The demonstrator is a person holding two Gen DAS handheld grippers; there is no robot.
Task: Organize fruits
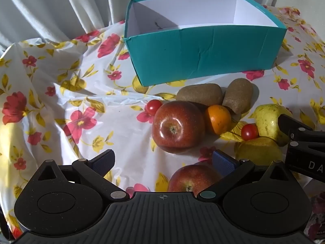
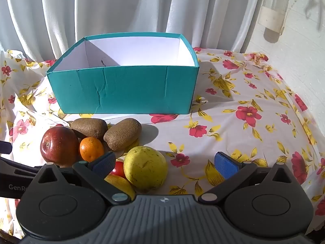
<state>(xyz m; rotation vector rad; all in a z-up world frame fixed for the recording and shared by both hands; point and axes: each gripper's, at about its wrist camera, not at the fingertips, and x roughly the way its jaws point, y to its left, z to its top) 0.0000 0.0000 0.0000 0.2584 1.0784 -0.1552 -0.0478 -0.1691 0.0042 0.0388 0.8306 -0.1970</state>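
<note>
An open teal box [image 1: 203,55] with a white inside stands at the back of the flowered tablecloth [image 1: 81,81]. In front of it lie a red apple [image 1: 176,126], two kiwis [image 1: 199,94], an orange [image 1: 218,119], two cherry tomatoes [image 1: 153,106] and two yellow pears [image 1: 266,120]. My left gripper [image 1: 164,160] hangs open just short of the big apple, with a second apple [image 1: 191,179] low beside its right finger. My right gripper [image 2: 165,162] is open too. A pear [image 2: 145,167] sits between its fingers, nearer the left one, and neither pad presses on it.
White curtains [image 2: 121,10] hang behind the box [image 2: 126,89]. The cloth [image 2: 243,111] lies bare to the right of the box and wrinkled at the left. The right gripper's black body [image 1: 300,140] reaches in over the pears at the left view's right edge.
</note>
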